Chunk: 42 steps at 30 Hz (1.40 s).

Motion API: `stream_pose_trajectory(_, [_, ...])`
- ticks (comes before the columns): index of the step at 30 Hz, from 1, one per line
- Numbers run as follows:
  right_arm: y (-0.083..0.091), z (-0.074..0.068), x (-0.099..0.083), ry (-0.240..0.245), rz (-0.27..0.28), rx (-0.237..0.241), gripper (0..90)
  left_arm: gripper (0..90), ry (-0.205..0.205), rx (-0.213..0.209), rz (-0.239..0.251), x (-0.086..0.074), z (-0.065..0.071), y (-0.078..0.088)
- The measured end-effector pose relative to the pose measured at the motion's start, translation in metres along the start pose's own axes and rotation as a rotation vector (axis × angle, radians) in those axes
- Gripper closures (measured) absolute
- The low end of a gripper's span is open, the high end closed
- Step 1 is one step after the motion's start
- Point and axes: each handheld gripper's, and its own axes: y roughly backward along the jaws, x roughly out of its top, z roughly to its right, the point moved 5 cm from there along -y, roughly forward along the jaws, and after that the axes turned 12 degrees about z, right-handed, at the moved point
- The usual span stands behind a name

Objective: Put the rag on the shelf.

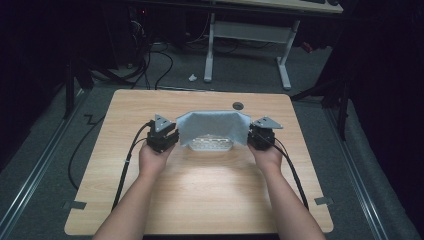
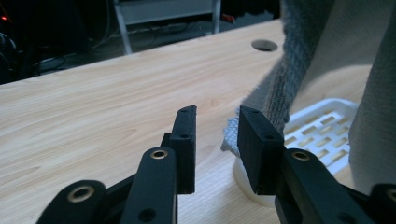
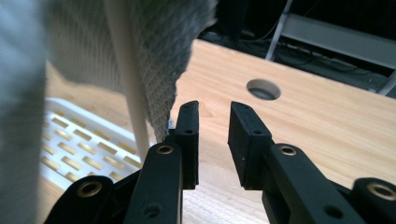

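Judging from how the grey cloth [image 1: 214, 126] stands draped over the white slotted tray [image 1: 211, 144], the main risk is seen in the release: both sets of jaws stand parted with nothing pinched between them, so the cloth is no longer gripped. In the left gripper view a frayed corner of the cloth [image 2: 232, 135] is seen just beside the right-hand jaw of the left gripper [image 2: 215, 123], and it could be snagged and dragged off if that hand is withdrawn carelessly. In the right gripper view the cloth edge [image 3: 163, 93] hangs close to the left-hand jaw of the right gripper [image 3: 213, 106], so the same catch is possible there. A thin white upright [image 3: 128, 88] is seen inside the cloth; whether it props the cloth cannot be told, but a knock against it would probably let the drape collapse.

The cloth is a grey, coarse, waffle-like weave, held up like a small screen, its sides folded toward the person. It is placed at the centre of the wooden table [image 1: 150, 105], with the left gripper [image 1: 172, 139] at its 9 o'clock and the right gripper [image 1: 252, 137] at its 3 o'clock. The round hole [image 1: 238, 105] in the table lies at about 1 o'clock from it.
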Motion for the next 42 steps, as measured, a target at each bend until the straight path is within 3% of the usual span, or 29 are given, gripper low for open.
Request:
stream_pose_trajectory(7, [0.014,0.014,0.004,-0.006,0.01,-0.033,74.2,66.8,0.008,0.033,0.0,-0.002,-0.016,0.014])
stream_pose_trajectory(13, [0.025,0.018,0.01,0.016,0.029,-0.039,72.8,66.5,0.005,0.042,0.011,0.001,-0.022,0.025])
stream_pose_trajectory(17, [0.034,0.017,0.012,0.023,0.039,-0.033,71.4,66.1,-0.005,0.038,0.03,0.004,-0.021,0.036])
stream_pose_trajectory(19, [0.04,0.015,0.012,0.021,0.063,-0.03,70.7,65.8,0.006,0.035,0.035,0.004,-0.021,0.042])
stream_pose_trajectory(21, [0.046,0.015,0.011,0.021,0.053,-0.039,69.1,64.8,0.014,0.033,0.034,0.004,-0.02,0.048])
stream_pose_trajectory(25, [0.058,0.012,0.01,0.048,0.062,-0.031,66.8,62.7,0.014,0.029,0.032,0.001,-0.017,0.059])
stream_pose_trajectory(29, [0.072,0.008,0.009,0.049,0.058,-0.025,64.7,61.0,0.029,0.017,0.043,-0.003,-0.014,0.08])
stream_pose_trajectory(31, [0.08,0.006,0.01,0.052,0.08,-0.016,63.4,59.5,0.03,0.016,0.047,-0.007,-0.011,0.089])
stream_pose_trajectory(36, [0.102,-0.003,0.003,0.065,0.072,-0.013,57.7,57.3,0.036,-0.012,0.023,-0.022,0.003,0.11])
stream_pose_trajectory(42, [0.126,-0.023,-0.028,0.03,0.007,0.023,47.2,53.7,0.039,-0.105,-0.046,-0.053,0.045,0.133])
